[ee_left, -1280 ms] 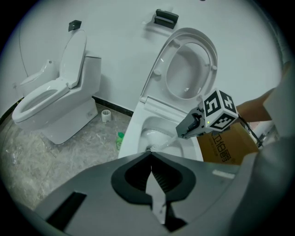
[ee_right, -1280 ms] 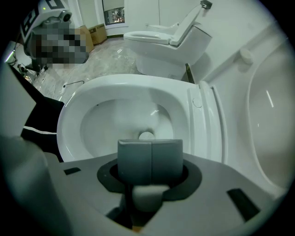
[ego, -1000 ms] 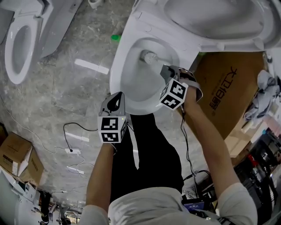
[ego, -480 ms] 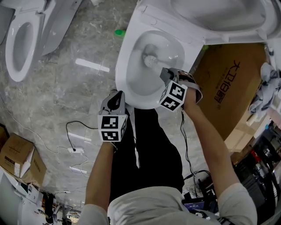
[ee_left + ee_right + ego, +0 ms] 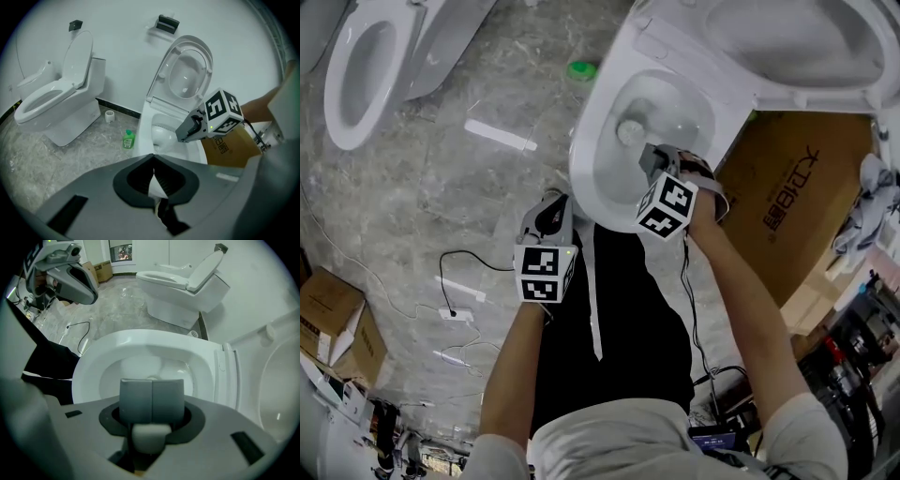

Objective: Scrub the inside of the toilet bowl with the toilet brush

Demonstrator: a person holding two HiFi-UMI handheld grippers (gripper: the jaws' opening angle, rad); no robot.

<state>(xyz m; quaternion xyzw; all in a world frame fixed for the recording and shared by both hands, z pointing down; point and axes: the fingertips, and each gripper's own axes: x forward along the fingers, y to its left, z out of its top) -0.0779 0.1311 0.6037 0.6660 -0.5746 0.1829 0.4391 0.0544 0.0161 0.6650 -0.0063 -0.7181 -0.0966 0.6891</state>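
The white toilet bowl (image 5: 592, 173) is open, its lid (image 5: 787, 42) raised behind it. My right gripper (image 5: 649, 155) hangs over the bowl's near side, shut on the white handle (image 5: 150, 433) of the toilet brush. The brush head (image 5: 630, 129) sits low inside the bowl near the drain. In the right gripper view the closed jaws hide the brush, and the bowl (image 5: 117, 345) fills the view beyond my right gripper (image 5: 151, 380). My left gripper (image 5: 551, 202) is shut and holds nothing, just left of the bowl's front rim. The left gripper (image 5: 153, 157) faces the toilet (image 5: 147, 126).
A green bottle (image 5: 581, 69) stands on the marble floor left of the toilet. A second toilet (image 5: 366, 66) is at the far left. A cardboard box (image 5: 787, 206) leans to the right of the bowl. Cables (image 5: 459, 281) lie on the floor by my legs.
The brush head has shifted a little inside the bowl, with the right gripper still shut on the handle. The head view has swung, so the toilet shows further right. The left gripper stays put.
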